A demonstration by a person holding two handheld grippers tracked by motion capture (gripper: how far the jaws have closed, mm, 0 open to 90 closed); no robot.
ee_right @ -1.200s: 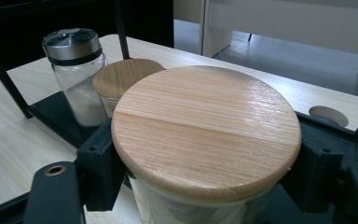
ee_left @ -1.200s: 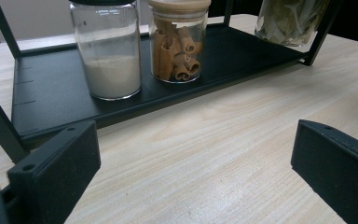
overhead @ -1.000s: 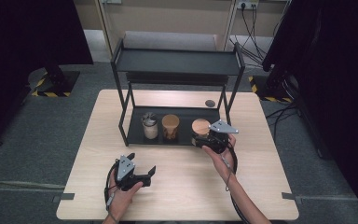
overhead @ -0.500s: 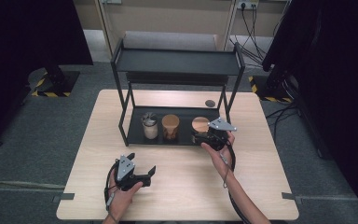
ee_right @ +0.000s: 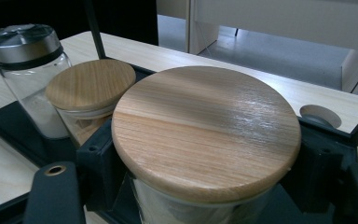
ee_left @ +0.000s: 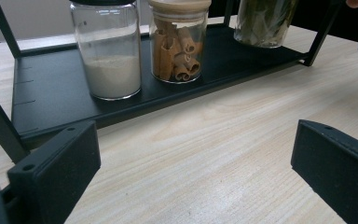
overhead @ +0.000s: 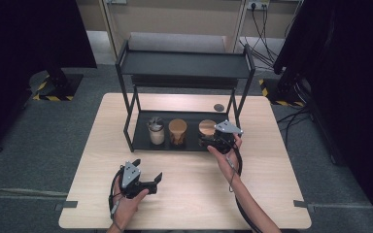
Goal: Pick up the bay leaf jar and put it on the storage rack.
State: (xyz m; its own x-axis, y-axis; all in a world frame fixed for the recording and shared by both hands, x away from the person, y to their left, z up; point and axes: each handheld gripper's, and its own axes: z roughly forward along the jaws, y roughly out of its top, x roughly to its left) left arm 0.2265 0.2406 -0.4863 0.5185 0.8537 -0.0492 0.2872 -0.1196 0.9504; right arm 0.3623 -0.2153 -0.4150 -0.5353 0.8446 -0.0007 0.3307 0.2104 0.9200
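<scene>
Right now the right gripper (overhead: 212,141) is clamped on the wood-lidded jar (ee_right: 205,135), its jaws pressing the glass just under the lid on both sides, as the right gripper view shows. That jar stands at the right end of the black rack's lower shelf (overhead: 141,144), and from the left gripper view it looks filled with green leaves (ee_left: 265,21). Beside it, in the middle of the shelf, sits the cinnamon jar (overhead: 178,131), close but apart, and further left the metal-capped jar of white powder (overhead: 156,130). Left gripper (overhead: 144,178) rests low over the bare table (overhead: 194,189) in front of the rack, jaws spread wide, nothing between them.

Step in hand, as I judge it: grasp made, jar either about to be lifted out or just set down; can't tell which from these frames. If it's a pick, the next move needs a short lift, then a pull straight toward the person, staying clear of the rack's right post (overhead: 235,108) and the top shelf (overhead: 184,63) overhead, and not nudging the cinnamon jar. Glass is slick, so the grip should stay firm.
</scene>
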